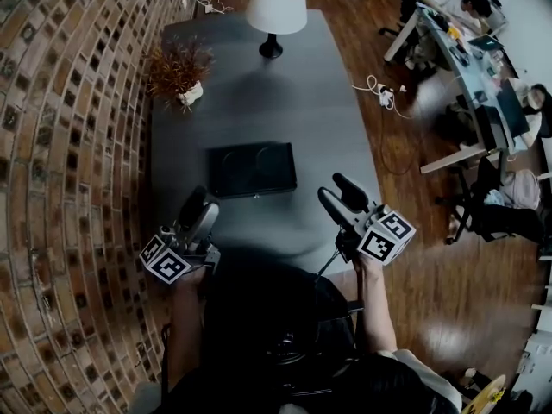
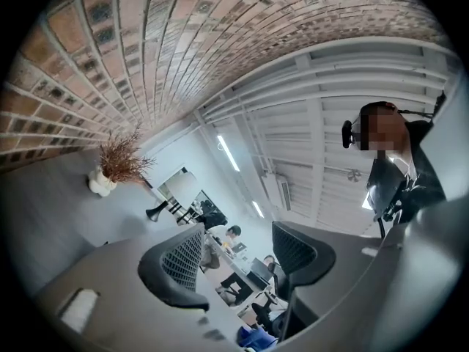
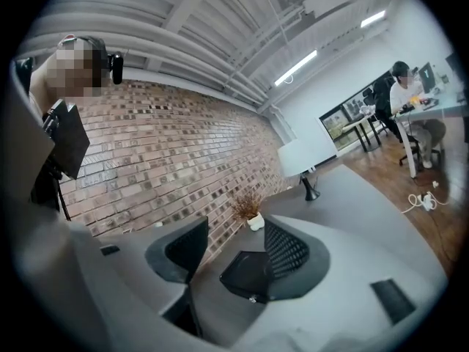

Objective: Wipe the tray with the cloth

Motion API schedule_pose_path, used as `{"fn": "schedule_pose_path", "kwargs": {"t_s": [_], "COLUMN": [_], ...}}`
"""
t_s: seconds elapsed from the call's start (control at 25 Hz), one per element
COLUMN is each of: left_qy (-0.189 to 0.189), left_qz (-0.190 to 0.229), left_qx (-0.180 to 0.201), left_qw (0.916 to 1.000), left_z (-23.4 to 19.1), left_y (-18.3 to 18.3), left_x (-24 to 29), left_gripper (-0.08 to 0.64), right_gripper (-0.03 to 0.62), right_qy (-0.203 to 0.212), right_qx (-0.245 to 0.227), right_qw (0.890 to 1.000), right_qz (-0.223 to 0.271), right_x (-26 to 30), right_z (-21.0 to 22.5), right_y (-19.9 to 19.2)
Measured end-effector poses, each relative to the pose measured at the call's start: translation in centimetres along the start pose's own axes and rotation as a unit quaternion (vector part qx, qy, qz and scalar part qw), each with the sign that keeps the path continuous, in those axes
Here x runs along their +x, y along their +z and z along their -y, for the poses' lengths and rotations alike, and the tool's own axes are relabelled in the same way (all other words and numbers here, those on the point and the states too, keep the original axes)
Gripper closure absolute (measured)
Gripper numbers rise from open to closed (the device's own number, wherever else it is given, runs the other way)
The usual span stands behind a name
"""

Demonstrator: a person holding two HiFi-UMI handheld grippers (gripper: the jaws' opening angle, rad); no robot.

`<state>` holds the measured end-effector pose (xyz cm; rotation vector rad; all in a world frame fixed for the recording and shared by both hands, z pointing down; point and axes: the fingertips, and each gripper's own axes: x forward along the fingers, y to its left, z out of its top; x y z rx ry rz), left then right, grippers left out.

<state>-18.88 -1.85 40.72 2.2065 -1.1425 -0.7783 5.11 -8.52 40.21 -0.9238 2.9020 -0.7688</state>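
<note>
"Two grippers, and both empty?"

"Both. The left gripper (image 1: 200,198) has its jaws spread on air. The right gripper (image 1: 335,190) has its jaws apart too, with nothing touching the pads."

"And the tray?"

"One black tray (image 1: 252,169) lies flat in the middle of the table (image 1: 336,136), well ahead of both grippers. The right gripper view shows it lined up between that gripper's jaws, far off. The left gripper view misses it and looks past the table to people at desks."

"What else is there to count?"

"One lamp (image 1: 276,7) at the far end, and one plant (image 1: 179,69) in a white pot by the brick wall (image 1: 60,145). Only the head view shows both grippers together. Each gripper view catches the person holding it."
</note>
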Motion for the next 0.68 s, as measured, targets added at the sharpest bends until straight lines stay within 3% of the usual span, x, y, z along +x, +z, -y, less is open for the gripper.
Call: {"fn": "schedule_pose_path", "kwargs": {"t_s": [0.2, 0.68], "left_qy": [-0.011, -0.030], "left_qz": [-0.019, -0.021], "left_qx": [0.005, 0.027], "left_qw": [0.9997, 0.9990], "left_z": [0.7, 1.5], "left_y": [-0.8, -0.3], "left_x": [0.0, 1.2], "left_gripper": [0.285, 0.285], "right_gripper": [0.334, 0.334], "right_qy": [0.003, 0.015], "right_qx": [-0.019, -0.030], "right_qw": [1.000, 0.999], "right_qz": [-0.012, -0.013], "right_x": [0.5, 1.7], "right_z": [-0.9, -1.1], "right_y": [-0.8, -0.6]}}
